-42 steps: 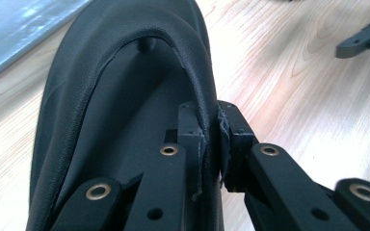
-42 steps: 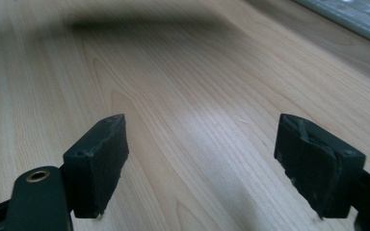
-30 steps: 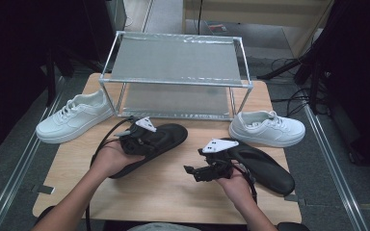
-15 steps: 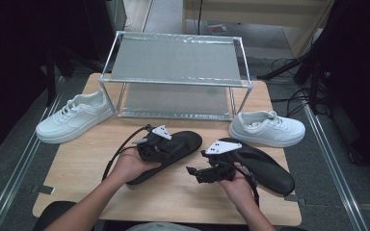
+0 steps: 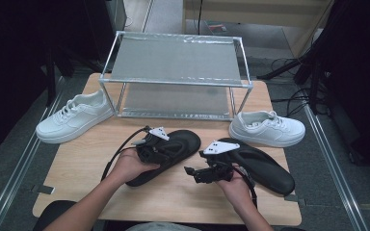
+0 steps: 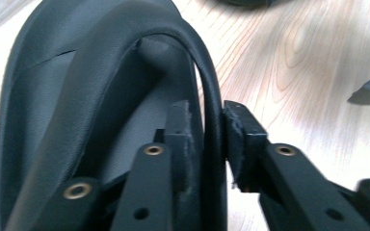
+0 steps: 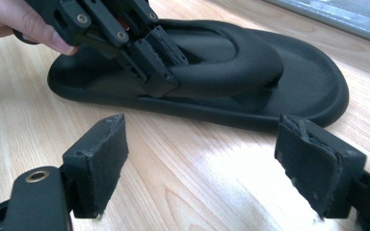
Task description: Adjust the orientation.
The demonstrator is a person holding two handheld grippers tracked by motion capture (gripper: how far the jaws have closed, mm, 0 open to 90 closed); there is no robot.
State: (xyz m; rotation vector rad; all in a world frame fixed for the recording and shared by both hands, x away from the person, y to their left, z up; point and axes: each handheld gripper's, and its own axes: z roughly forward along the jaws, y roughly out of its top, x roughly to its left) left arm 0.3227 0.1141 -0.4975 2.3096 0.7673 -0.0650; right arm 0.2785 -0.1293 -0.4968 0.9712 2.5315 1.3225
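Black sandal lies flat on the table, its strap edge between the left gripper jaws, which have just been opening and stand slightly off it; right gripper jaws wide apart, empty, sandal just beyond them.

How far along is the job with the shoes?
Barely started, it seems. Done: nothing is on the rack yet. The left sneaker, right sneaker, near sandal and far sandal all lie on the table. In hand: the left gripper has the near sandal's strap between jaws that have just been opening; the right gripper is open. Left, probably: shelving all four.
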